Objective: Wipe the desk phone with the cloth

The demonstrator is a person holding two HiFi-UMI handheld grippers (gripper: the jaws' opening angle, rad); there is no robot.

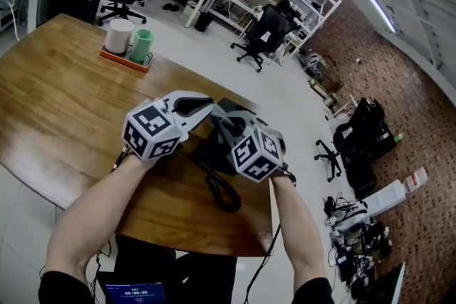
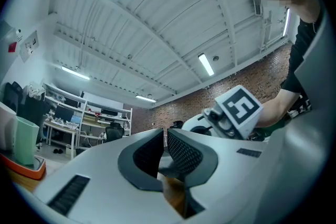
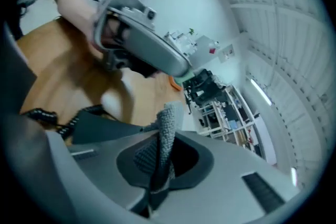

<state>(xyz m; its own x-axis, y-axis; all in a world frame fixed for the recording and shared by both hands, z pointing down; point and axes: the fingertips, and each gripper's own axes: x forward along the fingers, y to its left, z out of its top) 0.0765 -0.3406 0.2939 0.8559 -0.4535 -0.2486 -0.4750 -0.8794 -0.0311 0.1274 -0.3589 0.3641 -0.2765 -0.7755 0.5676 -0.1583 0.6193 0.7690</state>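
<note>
The black desk phone [image 1: 212, 150] lies on the wooden table [image 1: 64, 110] between my two grippers, its coiled cord [image 1: 222, 190] trailing toward the near edge. My right gripper [image 1: 228, 127] is shut on a grey knitted cloth [image 3: 169, 123], which stands up out of the jaws just above the phone [image 3: 100, 126]. My left gripper [image 1: 208, 107] hovers over the phone's far left side. Its jaws stand almost together with only a thin slit, and nothing shows between them in the left gripper view [image 2: 164, 140].
An orange tray [image 1: 127, 59] with a white cup [image 1: 118, 35] and a green cup [image 1: 142, 45] stands at the table's far side. The table's right edge [image 1: 269, 174] runs close beside the phone. Office chairs and shelves stand beyond.
</note>
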